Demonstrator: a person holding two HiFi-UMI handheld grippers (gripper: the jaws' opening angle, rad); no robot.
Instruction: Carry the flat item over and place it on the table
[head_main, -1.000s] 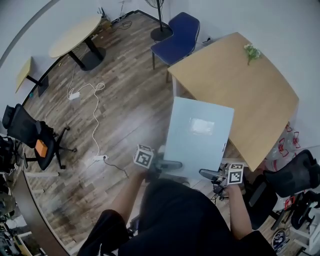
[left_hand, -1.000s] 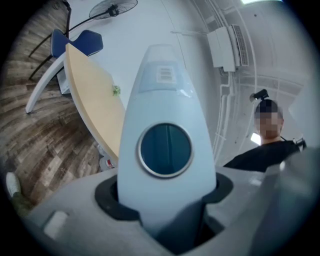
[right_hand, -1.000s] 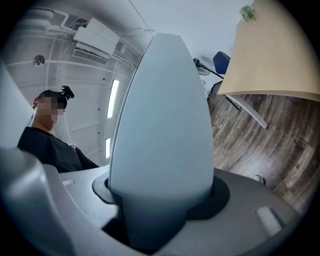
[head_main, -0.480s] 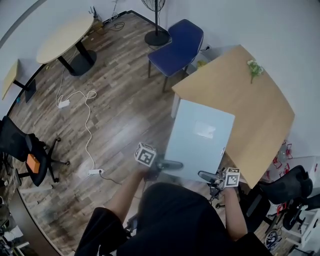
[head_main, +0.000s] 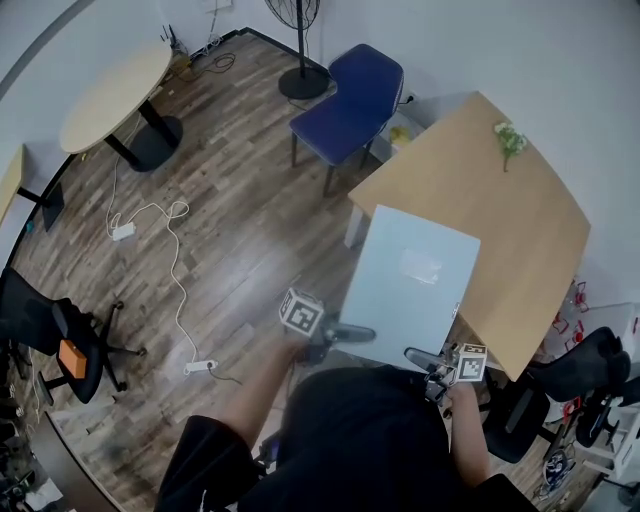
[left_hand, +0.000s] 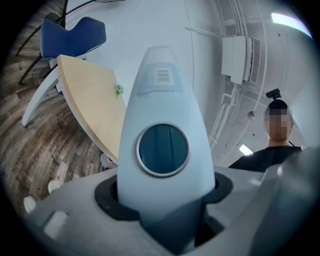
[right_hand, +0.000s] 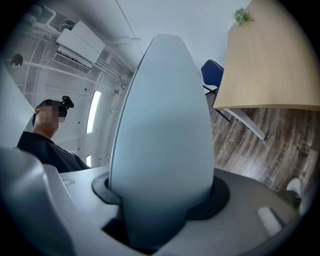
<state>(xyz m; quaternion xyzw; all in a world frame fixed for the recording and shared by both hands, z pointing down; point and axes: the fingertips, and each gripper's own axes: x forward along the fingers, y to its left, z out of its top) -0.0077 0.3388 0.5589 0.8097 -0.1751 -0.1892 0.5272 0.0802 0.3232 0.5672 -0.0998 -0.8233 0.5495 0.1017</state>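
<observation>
A flat pale blue-grey panel (head_main: 415, 285) is held level in front of the person, with its far edge over the near corner of the wooden table (head_main: 500, 220). My left gripper (head_main: 345, 333) is shut on the panel's near-left edge. My right gripper (head_main: 425, 357) is shut on its near-right edge. In the left gripper view a pale finger (left_hand: 162, 150) lies along the glossy panel, and the table (left_hand: 90, 110) shows at the left. In the right gripper view a finger (right_hand: 160, 140) covers the middle, with the table (right_hand: 270, 65) at the upper right.
A small green sprig (head_main: 512, 140) lies at the table's far side. A blue chair (head_main: 350, 95) stands by the table's left corner, a fan base (head_main: 300, 80) behind it. A white cable and power strip (head_main: 200, 367) cross the wood floor. Black office chairs stand at left (head_main: 60, 340) and right (head_main: 580, 365).
The person has stepped closer to the wooden table, and the panel has moved forward and right, with both grippers still on its near edge.
</observation>
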